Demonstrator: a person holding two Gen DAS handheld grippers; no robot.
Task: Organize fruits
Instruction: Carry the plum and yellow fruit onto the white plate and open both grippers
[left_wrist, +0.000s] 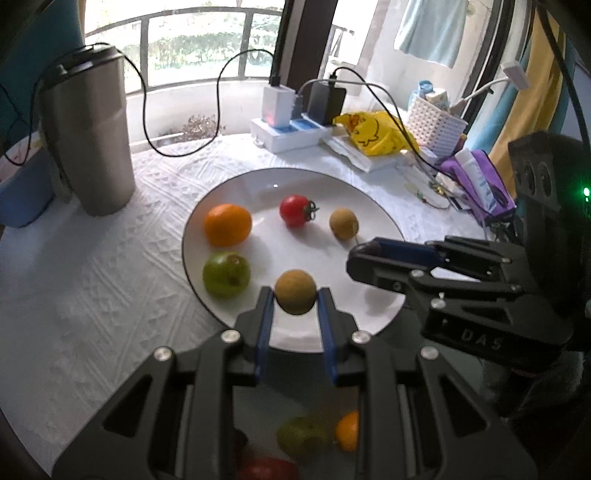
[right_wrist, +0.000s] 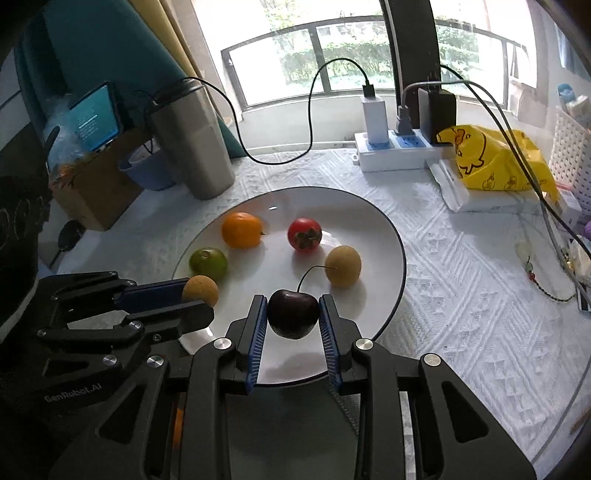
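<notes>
A white plate holds an orange, a green fruit, a red tomato and a brown longan. My left gripper is shut on a second brown longan over the plate's near rim. My right gripper is shut on a dark cherry with a thin stem, over the plate's near edge, just right of the left gripper.
A steel tumbler stands at the left behind the plate. A power strip with chargers, a yellow bag and a white basket line the back right. White textured cloth covers the table.
</notes>
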